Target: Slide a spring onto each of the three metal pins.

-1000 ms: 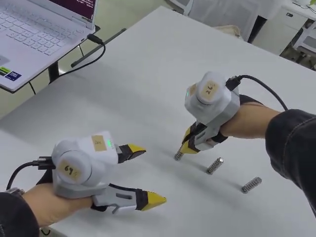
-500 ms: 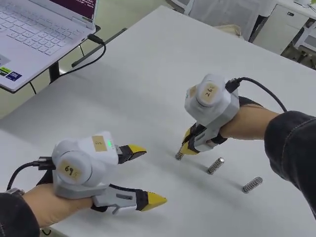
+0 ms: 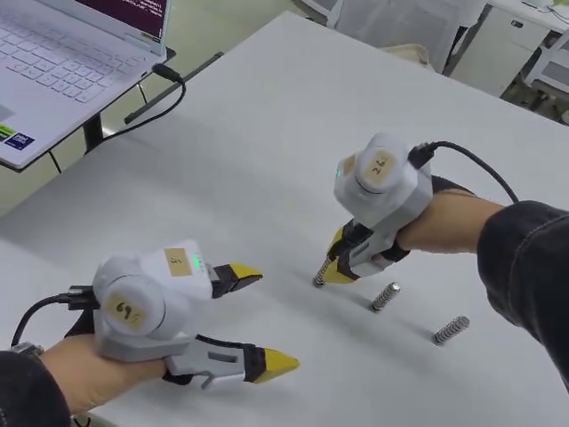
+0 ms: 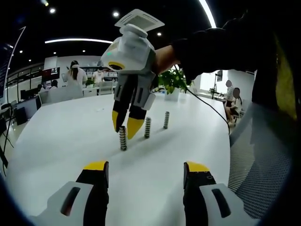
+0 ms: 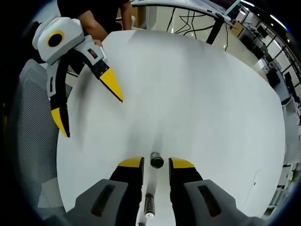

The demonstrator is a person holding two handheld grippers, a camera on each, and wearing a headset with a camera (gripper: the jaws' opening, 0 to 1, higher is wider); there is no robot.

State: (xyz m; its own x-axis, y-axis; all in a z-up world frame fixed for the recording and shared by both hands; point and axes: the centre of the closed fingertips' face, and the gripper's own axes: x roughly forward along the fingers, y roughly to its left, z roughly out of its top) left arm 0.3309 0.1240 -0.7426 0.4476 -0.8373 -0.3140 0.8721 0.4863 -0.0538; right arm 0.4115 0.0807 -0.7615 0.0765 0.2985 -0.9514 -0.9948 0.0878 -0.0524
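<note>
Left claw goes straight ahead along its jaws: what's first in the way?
The left claw, jaws open, would probably first meet the nearest spring, whose top the right claw straddles. The middle spring stands just behind; depth is unclear.

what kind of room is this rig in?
Likely an open-plan office or lab: a laptop beside the white table, ceiling light strips, and people around desks in the background.

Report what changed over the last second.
The right gripper shifted slightly, so more of the spring at its tips shows. Its jaws straddle it, and nothing was taken or released. The left gripper, the middle spring and the end spring stayed put.
</note>
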